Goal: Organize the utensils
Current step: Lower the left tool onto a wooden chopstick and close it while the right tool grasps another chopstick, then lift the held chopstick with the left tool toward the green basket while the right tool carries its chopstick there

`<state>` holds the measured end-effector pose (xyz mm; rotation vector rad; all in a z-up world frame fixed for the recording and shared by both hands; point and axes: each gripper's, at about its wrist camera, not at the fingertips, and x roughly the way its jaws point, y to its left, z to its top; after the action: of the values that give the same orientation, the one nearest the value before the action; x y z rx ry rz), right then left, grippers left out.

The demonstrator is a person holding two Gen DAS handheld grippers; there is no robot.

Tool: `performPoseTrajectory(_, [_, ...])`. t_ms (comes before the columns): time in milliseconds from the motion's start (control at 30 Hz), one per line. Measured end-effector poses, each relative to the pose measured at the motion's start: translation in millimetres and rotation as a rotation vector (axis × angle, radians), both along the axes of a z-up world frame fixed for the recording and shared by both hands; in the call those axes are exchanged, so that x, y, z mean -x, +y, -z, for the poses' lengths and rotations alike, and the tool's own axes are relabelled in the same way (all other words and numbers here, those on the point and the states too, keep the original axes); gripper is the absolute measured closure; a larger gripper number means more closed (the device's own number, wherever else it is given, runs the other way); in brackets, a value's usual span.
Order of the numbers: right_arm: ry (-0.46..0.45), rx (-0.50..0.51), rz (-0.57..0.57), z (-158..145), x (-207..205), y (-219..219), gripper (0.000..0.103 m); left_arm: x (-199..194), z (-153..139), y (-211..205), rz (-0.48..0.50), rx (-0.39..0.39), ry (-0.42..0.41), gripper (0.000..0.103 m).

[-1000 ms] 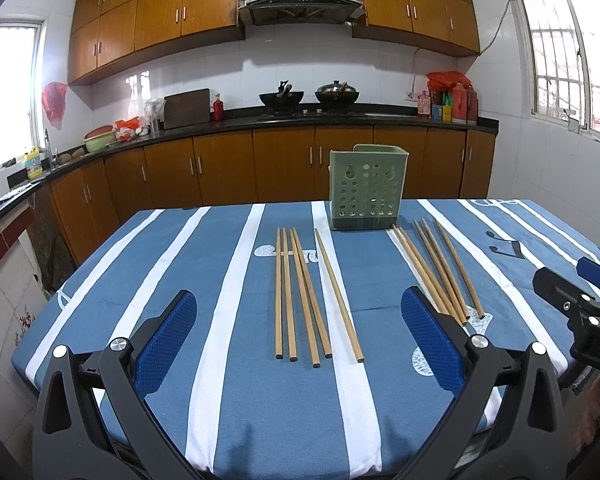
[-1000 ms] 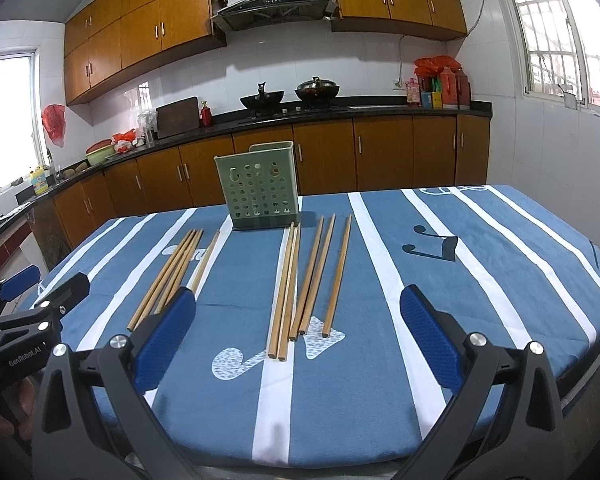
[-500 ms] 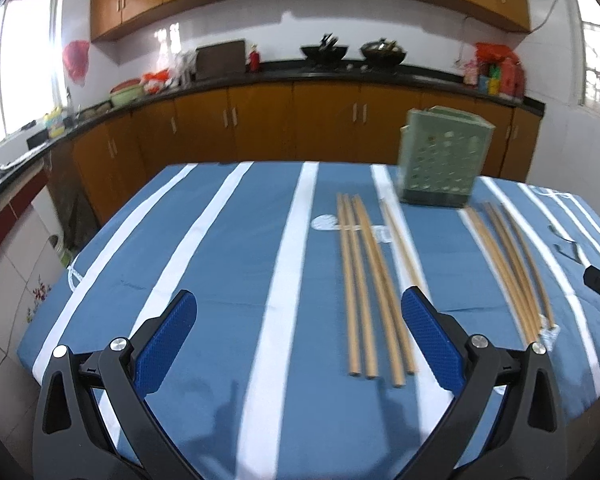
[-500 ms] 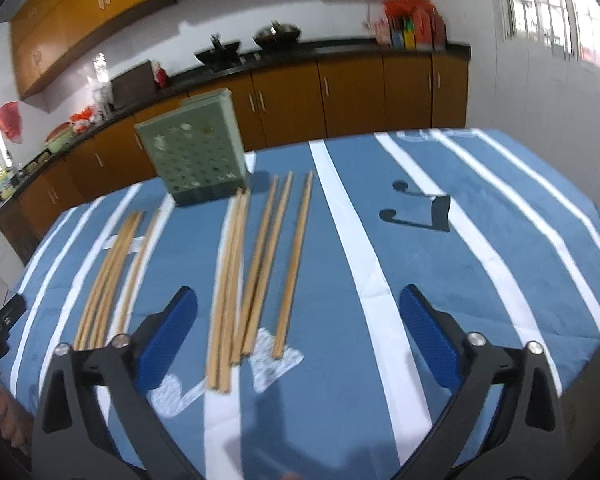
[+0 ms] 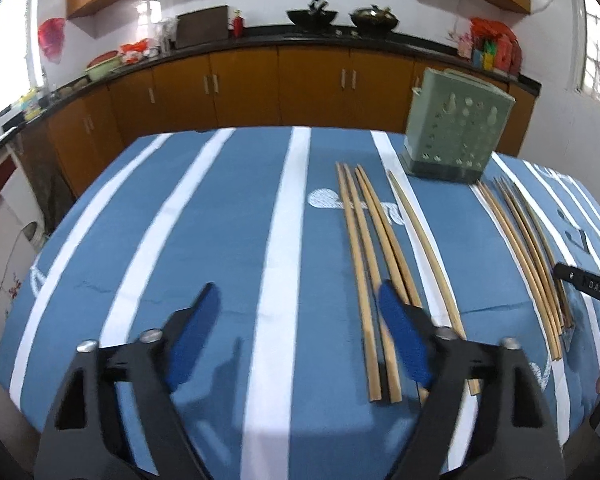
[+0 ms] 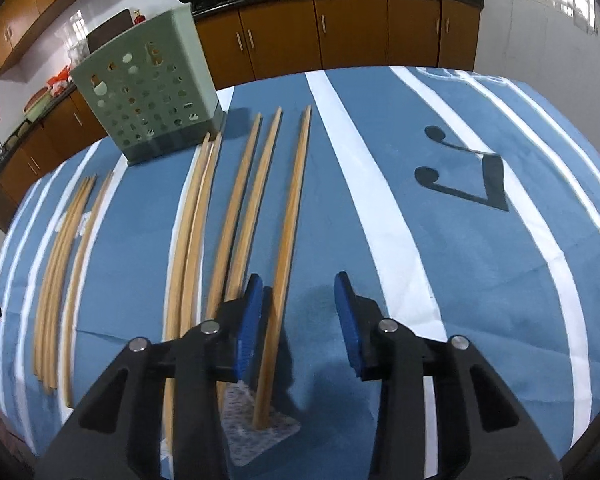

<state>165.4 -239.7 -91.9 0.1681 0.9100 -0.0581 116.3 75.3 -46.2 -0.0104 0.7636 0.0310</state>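
**A:** Entry one, changes. Start at the left

**B:** Left gripper (image 5: 300,336): wide a second ago and looking across the kitchen, now tipped down at the striped tablecloth (image 5: 180,220), jaws half-wide and closing. Its right-hand pad covers the near ends of the left set of chopsticks (image 5: 374,240). The outermost stick seems to lie just inside the gap. Nothing is pinched yet

**A:** And the right?

**B:** Right gripper (image 6: 300,320): also wide a second ago, now narrow and closing. The outermost right chopstick (image 6: 290,240) runs between its pads, close against the left pad and clear of the right one. Not yet clamped

**A:** Meaning for the task?

**B:** By my reading, both hands have gone from approach to the first pick, one stick per side. No stick is lifted or stowed, so the sorting is only starting

**A:** Entry two, counts, left to right

**B:** Left set: five chopsticks, four close together and one a little apart, flat on the cloth, pointing to the far edge. Green perforated holder (image 5: 456,136): one, upright at the far side, between the two sets. I cannot see inside it. Right set (image 6: 236,208): five chopsticks, flat, laid the same way

**A:** Totals?

**B:** Ten chopsticks, one holder, two grippers
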Motion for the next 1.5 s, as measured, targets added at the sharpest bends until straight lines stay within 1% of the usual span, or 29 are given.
performPoseTrajectory(33, [-0.003, 0.026, -0.004, 0.4, 0.1, 3.5, 0.071, -3.2, 2.2, -2.0, 0.013, 0.006, 0.011, 0.035])
performPoseTrajectory(100, [-0.009, 0.053, -0.007, 0.9, -1.0, 5.6, 0.078, -9.6, 7.0, -6.2, 0.039, 0.019, 0.033, 0.044])
performPoseTrajectory(133, [-0.012, 0.060, -0.005, 1.0, -0.9, 5.9, 0.084, -11.5, 9.8, -8.6, 0.052, 0.023, 0.047, 0.047])
performPoseTrajectory(167, [-0.015, 0.059, -0.003, 1.7, -3.6, 2.4, 0.089, -14.1, 12.3, -11.1, 0.064, 0.028, 0.060, 0.052])
performPoseTrajectory(200, [-0.016, 0.055, 0.003, 2.0, -4.6, 0.2, 0.091, -15.9, 15.4, -12.9, 0.075, 0.031, 0.075, 0.057])
performPoseTrajectory(233, [-0.015, 0.046, 0.007, 1.9, -5.1, -2.1, 0.092, -17.5, 16.8, -13.0, 0.079, 0.032, 0.086, 0.060])
performPoseTrajectory(267, [-0.015, 0.041, 0.008, 2.0, -6.4, -4.0, 0.093, -18.6, 18.8, -13.3, 0.084, 0.034, 0.097, 0.065])
performPoseTrajectory(300, [-0.014, 0.038, 0.008, 2.1, -7.0, -5.0, 0.093, -19.6, 19.6, -13.4, 0.088, 0.037, 0.104, 0.067])
performPoseTrajectory(500, [-0.020, 0.055, 0.006, 2.1, -7.6, -2.7, 0.093, -18.8, 22.3, -18.9, 0.120, 0.039, 0.120, 0.072])
performPoseTrajectory(533, [-0.020, 0.053, 0.006, 2.0, -7.8, -2.9, 0.093, -21.0, 22.8, -19.8, 0.123, 0.033, 0.125, 0.072])
performPoseTrajectory(667, [-0.017, 0.049, 0.008, 2.6, -7.9, -1.9, 0.093, -22.6, 27.9, -24.6, 0.135, 0.016, 0.150, 0.080])
performPoseTrajectory(733, [-0.018, 0.050, 0.008, 2.9, -8.4, -1.6, 0.093, -22.3, 29.4, -27.7, 0.133, -0.007, 0.151, 0.082])
performPoseTrajectory(833, [-0.020, 0.062, 0.003, 2.5, -8.6, -1.0, 0.093, -25.0, 29.8, -29.2, 0.121, -0.031, 0.150, 0.091])
performPoseTrajectory(867, [-0.020, 0.063, 0.001, 2.5, -8.1, -1.6, 0.093, -27.4, 29.8, -28.5, 0.115, -0.034, 0.152, 0.095])
performPoseTrajectory(967, [-0.017, 0.061, -0.010, 1.9, -11.4, -3.6, 0.095, -39.2, 29.1, -22.7, 0.099, -0.032, 0.156, 0.096])
performPoseTrajectory(1033, [-0.014, 0.061, 0.000, 1.4, -17.0, -8.3, 0.095, -51.6, 28.9, -15.1, 0.069, -0.028, 0.155, 0.096])
performPoseTrajectory(1167, [-0.020, 0.052, 0.036, 1.5, -28.9, -21.3, 0.095, -72.7, 28.6, 2.3, 0.024, 0.012, 0.146, 0.096])
performPoseTrajectory(1233, [-0.031, 0.048, 0.048, 1.9, -34.6, -27.3, 0.095, -78.9, 29.2, 8.4, 0.018, 0.032, 0.135, 0.096])
performPoseTrajectory(1367, [-0.046, 0.049, 0.049, 3.7, -39.1, -32.3, 0.095, -80.8, 30.1, 15.3, 0.020, 0.069, 0.116, 0.096])
performPoseTrajectory(1500, [-0.044, 0.061, 0.042, 3.2, -36.7, -30.5, 0.093, -76.8, 30.3, 16.3, 0.026, 0.082, 0.114, 0.095])
